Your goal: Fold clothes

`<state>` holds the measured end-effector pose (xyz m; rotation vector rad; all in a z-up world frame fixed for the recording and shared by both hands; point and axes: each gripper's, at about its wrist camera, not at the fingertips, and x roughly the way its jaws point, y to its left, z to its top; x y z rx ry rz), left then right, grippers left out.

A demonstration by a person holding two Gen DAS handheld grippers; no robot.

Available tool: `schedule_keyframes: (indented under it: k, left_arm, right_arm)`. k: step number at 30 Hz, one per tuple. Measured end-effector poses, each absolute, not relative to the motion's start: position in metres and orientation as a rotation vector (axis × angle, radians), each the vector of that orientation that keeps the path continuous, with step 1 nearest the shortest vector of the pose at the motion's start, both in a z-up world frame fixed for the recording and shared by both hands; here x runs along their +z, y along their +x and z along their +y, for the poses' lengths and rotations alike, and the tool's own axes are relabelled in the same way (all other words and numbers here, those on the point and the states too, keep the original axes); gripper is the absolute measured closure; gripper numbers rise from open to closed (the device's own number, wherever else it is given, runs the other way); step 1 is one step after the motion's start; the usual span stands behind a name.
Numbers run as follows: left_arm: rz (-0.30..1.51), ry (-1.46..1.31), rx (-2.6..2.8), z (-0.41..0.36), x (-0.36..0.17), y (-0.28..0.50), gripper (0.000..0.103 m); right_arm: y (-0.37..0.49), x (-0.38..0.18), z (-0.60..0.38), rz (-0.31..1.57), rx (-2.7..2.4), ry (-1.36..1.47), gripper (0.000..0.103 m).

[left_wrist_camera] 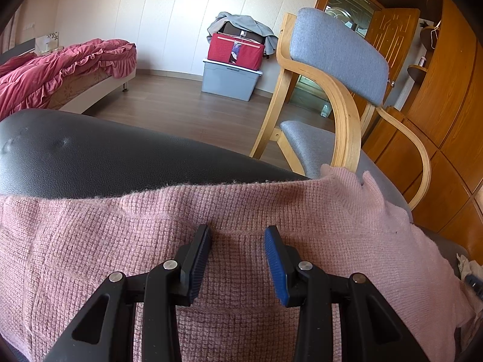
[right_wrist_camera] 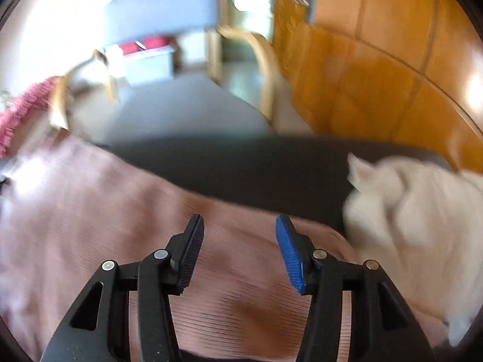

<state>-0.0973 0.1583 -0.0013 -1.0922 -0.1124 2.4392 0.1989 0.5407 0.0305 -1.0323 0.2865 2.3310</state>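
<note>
A pink knitted sweater point(left_wrist_camera: 151, 241) lies spread over a black leather surface point(left_wrist_camera: 90, 157). My left gripper point(left_wrist_camera: 238, 232) is open just above the sweater, with a small ridge of knit between its jaws, which do not pinch it. In the blurred right wrist view the same pink sweater point(right_wrist_camera: 90, 226) lies below my right gripper point(right_wrist_camera: 240, 221), which is open and empty. A white fluffy garment point(right_wrist_camera: 416, 211) lies to the right of it on the black surface point(right_wrist_camera: 256, 169).
A wooden armchair with grey cushions point(left_wrist_camera: 338, 54) stands close behind the black surface. A wooden wardrobe point(left_wrist_camera: 437, 105) lines the right side. A bed with a red quilt point(left_wrist_camera: 60, 66) is at the left. A grey storage box with a red bag point(left_wrist_camera: 232, 72) stands by the wall.
</note>
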Motion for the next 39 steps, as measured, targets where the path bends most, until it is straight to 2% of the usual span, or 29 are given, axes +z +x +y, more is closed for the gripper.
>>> schedule_keyframes:
  k: [3, 5, 7, 10, 14, 18, 24, 28, 30, 33, 39]
  left_arm:
    - [-0.122, -1.091, 2.436, 0.157, -0.002, -0.098, 0.066]
    - [-0.128, -1.09, 2.433, 0.156, -0.002, -0.098, 0.066]
    - [-0.141, -1.089, 2.428, 0.155, -0.002, -0.098, 0.066]
    - [-0.152, -1.089, 2.423, 0.154, -0.003, -0.099, 0.066]
    - [-0.157, -1.089, 2.421, 0.154, -0.002, -0.099, 0.066]
    - [-0.174, -1.09, 2.413, 0.152, -0.002, -0.1, 0.066]
    - [-0.186, -1.09, 2.407, 0.151, -0.002, -0.099, 0.066]
    - [-0.192, -1.09, 2.405, 0.15, -0.003, -0.099, 0.066]
    - [-0.193, -1.09, 2.403, 0.148, -0.003, -0.099, 0.066]
    - [-0.2, -1.09, 2.4, 0.147, -0.003, -0.1, 0.066]
    - [-0.302, -1.095, 2.366, 0.135, -0.005, -0.105, 0.066]
  right_arm:
    - [0.16, 0.029, 0.51, 0.219, 2.423, -1.072, 0.052]
    - [0.135, 0.017, 0.499, 0.187, 2.439, -1.131, 0.057]
    - [0.122, -0.001, 0.499, 0.185, 2.408, -1.185, 0.068]
    - [0.124, -0.015, 0.516, 0.219, 2.355, -1.134, 0.072]
    - [0.142, -0.018, 0.539, 0.415, 2.324, -1.049, 0.071]
    - [0.13, -0.009, 0.52, 0.268, 2.314, -1.129, 0.071]
    - [0.113, 0.025, 0.462, 0.382, 2.537, -1.073, 0.071]
    - [0.07, 0.017, 0.43, 0.404, 2.611, -1.132, 0.072]
    - [0.038, 0.011, 0.429, 0.481, 2.637, -1.154, 0.072]
    - [0.012, 0.005, 0.422, 0.593, 2.714, -1.171, 0.079]
    - [-0.018, -0.02, 0.406, 0.495, 2.731, -1.173, 0.082]
